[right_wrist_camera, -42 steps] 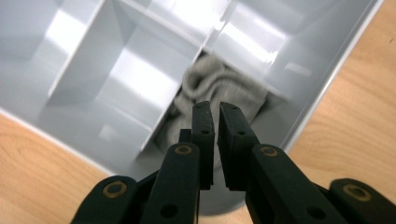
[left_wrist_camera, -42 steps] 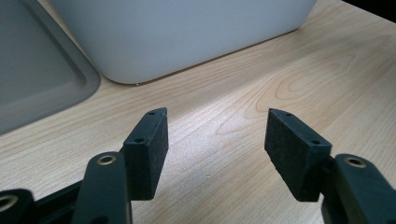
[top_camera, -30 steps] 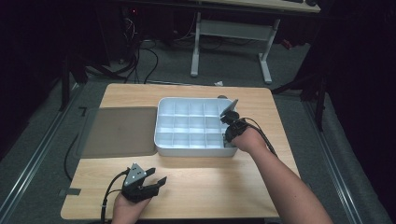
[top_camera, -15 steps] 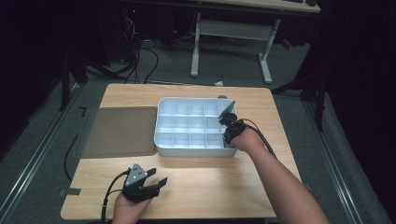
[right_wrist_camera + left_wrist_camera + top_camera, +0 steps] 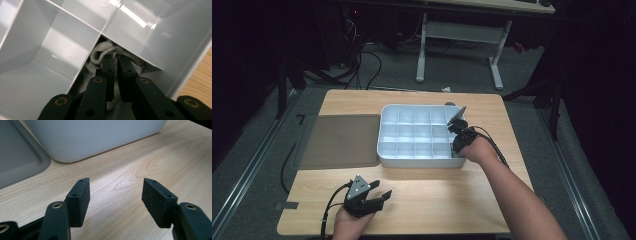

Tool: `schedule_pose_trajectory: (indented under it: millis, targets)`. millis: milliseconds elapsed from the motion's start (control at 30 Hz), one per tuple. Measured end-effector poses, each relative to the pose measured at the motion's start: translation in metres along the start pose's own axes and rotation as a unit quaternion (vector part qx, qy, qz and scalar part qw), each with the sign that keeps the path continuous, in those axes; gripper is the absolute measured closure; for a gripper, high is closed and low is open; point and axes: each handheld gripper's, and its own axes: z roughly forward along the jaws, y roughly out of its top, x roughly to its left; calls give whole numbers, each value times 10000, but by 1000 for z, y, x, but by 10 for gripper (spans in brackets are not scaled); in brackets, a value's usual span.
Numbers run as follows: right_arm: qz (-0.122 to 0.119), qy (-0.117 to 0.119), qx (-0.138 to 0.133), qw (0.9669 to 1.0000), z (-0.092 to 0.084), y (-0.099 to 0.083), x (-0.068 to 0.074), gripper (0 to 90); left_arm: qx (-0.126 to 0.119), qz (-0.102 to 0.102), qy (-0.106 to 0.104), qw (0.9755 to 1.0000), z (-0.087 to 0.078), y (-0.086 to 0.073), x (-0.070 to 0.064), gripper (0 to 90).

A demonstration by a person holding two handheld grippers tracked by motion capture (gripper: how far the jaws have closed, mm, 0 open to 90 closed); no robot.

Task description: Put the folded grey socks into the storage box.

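Note:
A white divided tray [image 5: 419, 161] stands in the middle of the wooden table [image 5: 437, 200]. My right gripper [image 5: 455, 149] reaches down into its near right compartment. In the right gripper view a crumpled grey cloth [image 5: 100, 51] lies in that compartment's corner, with the right gripper [image 5: 115, 58] tips in its folds. Its jaws have just been opening and now stand a narrow slit apart, a fold of cloth looping over one tip. My left gripper [image 5: 382, 190] rests open near the table's front edge; nothing is between its pads [image 5: 79, 195].
A flat grey mat [image 5: 342, 140] lies left of the tray, its rounded corner [image 5: 17, 162] close to the tray wall [image 5: 95, 137]. The tray's other compartments [image 5: 37, 50] look bare. A desk frame and cables stand on the floor beyond the table.
Almost nothing differs: the right hand stays at the tray's near right corner and the left hand keeps still.

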Motion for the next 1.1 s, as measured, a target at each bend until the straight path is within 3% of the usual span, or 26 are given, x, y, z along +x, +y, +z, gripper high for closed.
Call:
schedule_pose_trajectory:
  millis: [300,500,800,967,1100]
  targets:
    - [159,156,-154,9996,-13,-4,-7,819,-14,-27,7,10000,-1,0,1,400]
    - [122,203,-291,9993,-21,-4,-10,786,-16,-26,11,10000,-1,0,2,400]
    - [167,292,-732,9968,-32,-14,-12,631,-41,-32,4,10000,-2,0,1,398]
    - [169,279,-829,9960,-31,-19,-11,577,-43,-32,13,10000,-2,0,1,397]
    - [194,332,-1115,9930,-32,-28,-10,553,-53,-28,23,10000,-3,0,1,396]
